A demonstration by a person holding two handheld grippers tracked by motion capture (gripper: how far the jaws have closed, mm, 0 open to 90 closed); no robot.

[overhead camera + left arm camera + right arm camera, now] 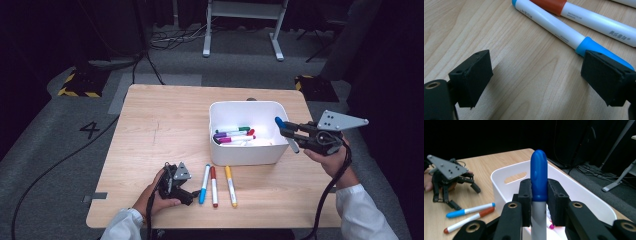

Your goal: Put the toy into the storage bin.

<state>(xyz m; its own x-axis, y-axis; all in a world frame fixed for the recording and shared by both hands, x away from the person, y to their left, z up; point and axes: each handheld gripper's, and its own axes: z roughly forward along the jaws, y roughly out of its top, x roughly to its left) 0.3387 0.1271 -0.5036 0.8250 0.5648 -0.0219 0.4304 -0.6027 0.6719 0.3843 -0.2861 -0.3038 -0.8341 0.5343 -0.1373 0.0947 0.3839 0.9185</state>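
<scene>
Item: marker-sorting scene on a light wooden desk (150, 125). A white bin (247, 157), open-topped with rounded corners and a slot handle in its wall, stands right of the desk's middle, closer to the right edge than the left. Inside it lie several markers (234, 135), white-bodied with green, purple, red and pink caps, piled toward its left wall. The right gripper (286, 131), held up in the person's right hand, hangs over the bin's right rim; its jaws are clamped on a dark blue marker (538, 173), pads gripping just at the seam where the glossy blue cap meets the white barrel, cap pointing away from the hand. Judged purpose: carried so as to be dropped in with the rest. Three more markers lie side by side on bare wood between the bin and the near edge, roughly parallel and pointing from bin to edge: a light blue marker (204, 183) on the left, a red marker (213, 186) in the middle, a yellow marker (230, 186) on the right. The left gripper (192, 195), low on the desk near the near edge, sits just beside the light blue marker; its jaws stand wide apart with nothing between them, one pad almost against the light blue cap. Judged purpose: lined up to take that marker next. In the left gripper view the barrels carry small grey printed lettering, too fine to read fully. Three loose, one in transit.
</scene>
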